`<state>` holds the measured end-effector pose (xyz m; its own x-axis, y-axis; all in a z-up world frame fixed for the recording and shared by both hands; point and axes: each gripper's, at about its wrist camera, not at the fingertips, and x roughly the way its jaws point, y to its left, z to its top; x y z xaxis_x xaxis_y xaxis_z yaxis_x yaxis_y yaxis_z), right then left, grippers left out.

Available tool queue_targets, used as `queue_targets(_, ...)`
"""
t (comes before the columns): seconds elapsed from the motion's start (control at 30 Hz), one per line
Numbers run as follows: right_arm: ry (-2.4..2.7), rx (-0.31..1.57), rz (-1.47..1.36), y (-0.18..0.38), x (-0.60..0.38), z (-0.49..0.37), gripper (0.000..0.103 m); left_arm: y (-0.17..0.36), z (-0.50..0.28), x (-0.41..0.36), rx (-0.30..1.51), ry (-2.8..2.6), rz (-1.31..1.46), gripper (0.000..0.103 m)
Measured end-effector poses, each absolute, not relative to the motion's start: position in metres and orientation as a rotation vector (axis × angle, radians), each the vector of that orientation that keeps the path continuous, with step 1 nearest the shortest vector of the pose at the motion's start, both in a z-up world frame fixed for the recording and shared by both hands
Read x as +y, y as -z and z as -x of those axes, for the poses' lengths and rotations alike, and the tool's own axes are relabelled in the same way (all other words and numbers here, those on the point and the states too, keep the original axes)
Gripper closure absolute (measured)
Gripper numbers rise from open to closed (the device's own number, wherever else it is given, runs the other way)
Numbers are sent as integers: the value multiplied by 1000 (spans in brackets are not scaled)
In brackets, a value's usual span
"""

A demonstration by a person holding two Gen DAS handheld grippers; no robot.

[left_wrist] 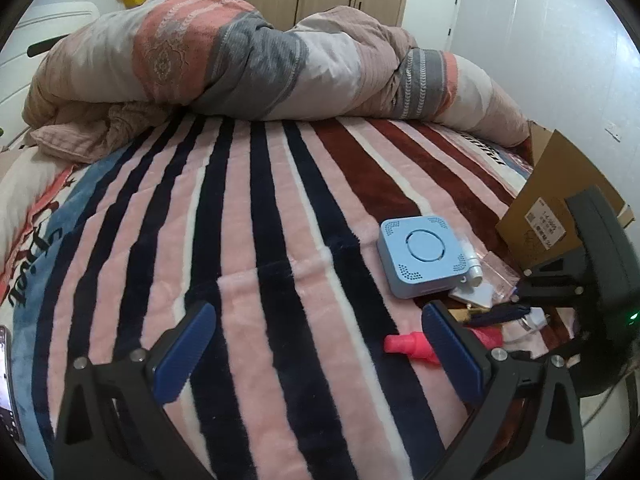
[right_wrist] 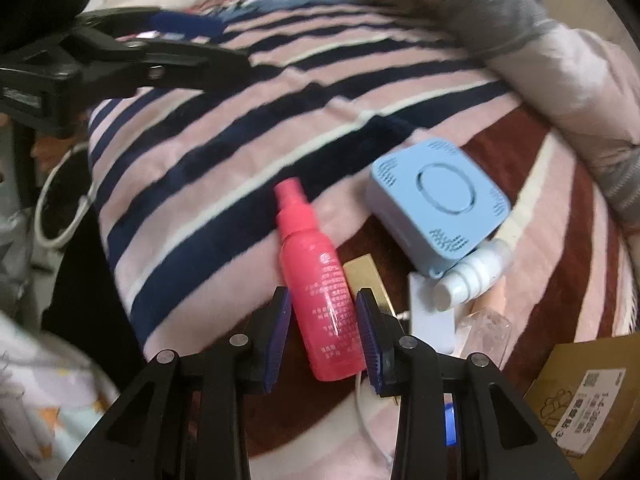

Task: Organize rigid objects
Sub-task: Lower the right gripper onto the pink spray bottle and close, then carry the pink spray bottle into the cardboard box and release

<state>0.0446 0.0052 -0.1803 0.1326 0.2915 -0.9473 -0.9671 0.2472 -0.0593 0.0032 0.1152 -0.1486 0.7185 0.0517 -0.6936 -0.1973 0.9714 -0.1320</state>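
Right wrist view puts us right on top of it: our right gripper has its blue fingers parted either side of the pink spray bottle, a pad close along each flank, and we cannot tell whether they touch yet. We judge the straddle is set square across the body because that smooth round plastic would roll out of an off-centre pinch. The bottle lies on its side on the striped blanket, nozzle pointing away from us, fine printed text down its glossy side. Just beyond it sits a gold box, partly tucked under it, then a white bottle lying against the pale blue square device with its round centre ring and corner vents. A cardboard box sits at the right edge, likely where things get sorted. Over on the left wrist view, our left gripper hangs above bare blanket with its fingers wide apart, holding nothing, kept clear of the clutter. Farthest back, the rumpled duvet heaps across the bed.
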Motion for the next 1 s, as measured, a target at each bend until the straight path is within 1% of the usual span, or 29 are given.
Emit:
queue_targets(0.07, -1139, 1109, 854, 181, 7, -49, 73, 151, -5, 112, 752, -104, 201, 1)
queue_targets(0.13, -1152, 1231, 835, 194, 11, -54, 74, 151, -7, 107, 762, -107, 183, 1)
queue_targets(0.2, -1150, 1215, 804, 199, 13, -55, 76, 151, -8, 102, 770, -106, 152, 0)
queue_targets(0.33, -1134, 1231, 623, 196, 11, -69, 76, 150, -5, 101, 801, -89, 138, 0)
queue_targets(0.43, -1126, 1177, 644, 193, 7, -61, 76, 147, -4, 104, 808, -5, 202, 0)
queue_targets(0.5, -1136, 1139, 605, 181, 2, -56, 76, 141, -2, 99, 795, 52, 217, 1)
queue_targets(0.63, -1197, 1000, 465, 128, -19, -48, 77, 118, -7, 81, 768, 166, 217, 1)
queue_targets(0.67, -1208, 969, 446, 117, -19, -47, 76, 110, -9, 74, 756, 197, 213, 3)
queue_targets(0.73, -1237, 889, 402, 91, -30, -41, 76, 87, -14, 60, 714, 287, 225, 14)
queue_targets(0.8, -1248, 815, 365, 65, -40, -38, 76, 63, -22, 48, 683, 341, 235, 37)
queue_targets(0.83, -1239, 779, 344, 53, -50, -38, 77, 55, -24, 44, 672, 350, 231, 40)
queue_targets(0.87, -1228, 757, 327, 42, -61, -39, 77, 41, -29, 36, 654, 352, 214, 46)
queue_targets(0.9, -1217, 735, 308, 33, -72, -40, 77, 30, -34, 28, 639, 356, 193, 55)
queue_targets(0.97, -1188, 696, 278, 19, -92, -46, 76, 11, -43, 10, 613, 365, 144, 65)
queue_targets(1.0, -1168, 673, 259, 9, -106, -49, 76, 2, -49, -1, 605, 385, 126, 67)
